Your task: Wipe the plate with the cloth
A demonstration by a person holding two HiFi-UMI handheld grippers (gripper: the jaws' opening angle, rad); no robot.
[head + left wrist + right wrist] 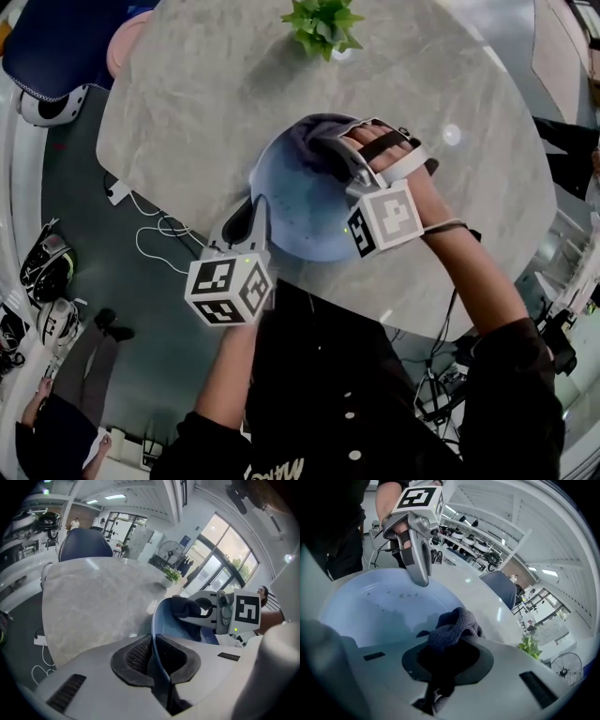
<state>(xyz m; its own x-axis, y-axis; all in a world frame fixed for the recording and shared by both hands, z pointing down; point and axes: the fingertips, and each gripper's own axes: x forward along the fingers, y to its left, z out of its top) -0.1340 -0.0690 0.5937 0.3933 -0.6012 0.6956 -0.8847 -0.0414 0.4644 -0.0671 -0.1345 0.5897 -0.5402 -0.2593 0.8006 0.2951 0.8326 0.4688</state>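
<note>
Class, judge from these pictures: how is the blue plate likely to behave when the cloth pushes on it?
Probably stiff: the plate shows an unbent rim though the left gripper pinches only one edge. It looks smooth and glossy on the polished table, so it would likely slide if unheld. The cloth lies opposite that grip, so pushing there may tip it.

Marbled round table [187, 112]: plate [300, 211], plant [323, 25]

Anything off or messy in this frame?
Only small dark specks scattered across the blue plate, near where the left tongs clamp its rim. The cloth in the right tongs is bunched up, not flat. Nothing looks spilled or broken.
</note>
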